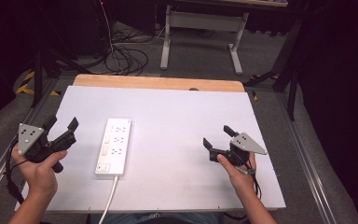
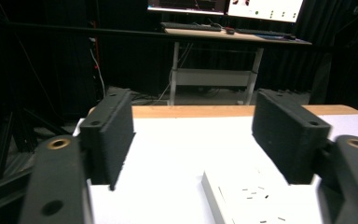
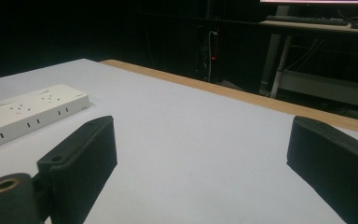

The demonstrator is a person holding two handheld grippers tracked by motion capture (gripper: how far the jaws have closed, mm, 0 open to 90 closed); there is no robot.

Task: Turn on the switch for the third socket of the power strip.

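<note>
A white power strip [image 1: 114, 145] lies lengthwise on the white tabletop [image 1: 177, 121], left of centre, its white cable [image 1: 108, 200] running off the near edge. My left gripper [image 1: 61, 123] hovers just left of the strip, jaws wide apart and empty. In the left gripper view the strip [image 2: 256, 198] lies low between the two black jaws, nearer the right one. My right gripper [image 1: 218, 136] is held open over the right side of the table, well away from the strip. The right gripper view shows the strip [image 3: 25, 114] at far left.
A wooden strip [image 1: 158, 83] edges the far side of the table. Beyond it a desk frame [image 1: 200, 32] stands on the floor, with loose cables [image 1: 126, 58] to its left. A desk with monitors and a keyboard [image 2: 193, 26] is at the back.
</note>
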